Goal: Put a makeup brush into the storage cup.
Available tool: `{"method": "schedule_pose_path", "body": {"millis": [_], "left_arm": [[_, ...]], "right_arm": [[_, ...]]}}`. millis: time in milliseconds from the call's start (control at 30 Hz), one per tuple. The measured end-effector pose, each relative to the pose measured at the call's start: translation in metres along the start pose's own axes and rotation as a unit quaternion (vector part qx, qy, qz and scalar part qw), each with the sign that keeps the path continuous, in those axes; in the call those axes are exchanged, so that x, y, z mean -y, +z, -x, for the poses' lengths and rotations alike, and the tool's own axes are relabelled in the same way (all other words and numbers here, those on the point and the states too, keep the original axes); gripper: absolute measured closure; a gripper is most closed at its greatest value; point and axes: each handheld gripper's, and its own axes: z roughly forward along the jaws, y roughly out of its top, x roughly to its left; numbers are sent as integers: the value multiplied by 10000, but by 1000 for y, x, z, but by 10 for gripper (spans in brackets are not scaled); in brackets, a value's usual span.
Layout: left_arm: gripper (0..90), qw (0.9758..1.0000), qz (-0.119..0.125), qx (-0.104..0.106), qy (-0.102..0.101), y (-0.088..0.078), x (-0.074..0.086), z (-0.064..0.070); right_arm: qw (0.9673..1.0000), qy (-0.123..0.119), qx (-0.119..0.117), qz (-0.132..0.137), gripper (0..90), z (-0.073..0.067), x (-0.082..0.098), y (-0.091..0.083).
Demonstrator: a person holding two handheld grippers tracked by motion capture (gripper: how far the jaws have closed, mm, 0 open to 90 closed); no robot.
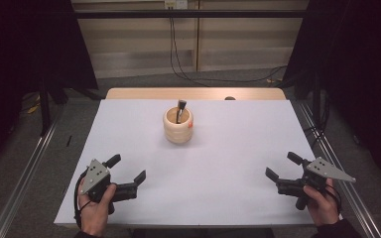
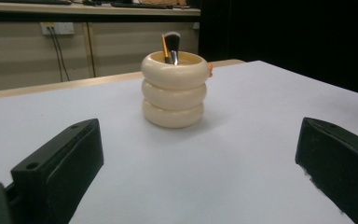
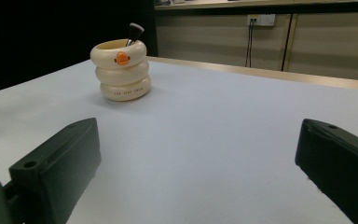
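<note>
A cream ringed holder (image 1: 178,126) shaped like three stacked rings stands upright at the far middle of the white table (image 1: 129,139). A dark-bristled brush (image 1: 181,106) pokes out of its top. From the left gripper view the holder (image 2: 174,89) and brush (image 2: 171,45) sit straight ahead, well beyond the jaws. In the right gripper view the holder (image 3: 120,70) shows an orange beak mark and sits far off to the left. My left gripper (image 1: 128,170) is open near the front left edge. My right gripper (image 1: 283,166) is open near the front right edge. Nothing lies between either pair of jaws.
A bare wooden strip (image 1: 193,93) runs along the table's far edge with a small dark object (image 1: 230,98) on it. Metal rails (image 1: 27,171) flank the table. Cables (image 1: 178,54) hang down the back wall. Dark curtains stand on both sides.
</note>
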Motion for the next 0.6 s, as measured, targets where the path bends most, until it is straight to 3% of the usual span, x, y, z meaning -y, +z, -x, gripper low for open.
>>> {"method": "schedule_pose_path", "body": {"millis": [33,100,133,167,267,367,533,600], "left_arm": [[11,10000,28,25,-89,-1,-1,1],[12,10000,56,-54,32,-4,-2,3],[9,9999,80,-38,61,-5,-1,4],[13,9999,61,-47,76,-6,1,5],[14,10000,-29,-43,36,-9,7,5],[23,9999,54,-142,31,-12,6,2],[18,9999,32,16,-138,-9,7,2],[16,10000,-37,-56,-49,-9,7,1]], "right_arm": [[10000,4,6,-7,0,0,0,0],[10000,-79,2,-22,0,1,0,0],[10000,-2,-12,-17,0,0,0,0],[10000,-80,-7,-43,0,1,0,-1],[10000,21,9,-3,0,0,0,0],[9999,-130,-32,-53,0,0,0,0],[9999,-126,-20,-56,0,1,0,-1],[9999,-104,-10,-45,0,1,0,0]]}}
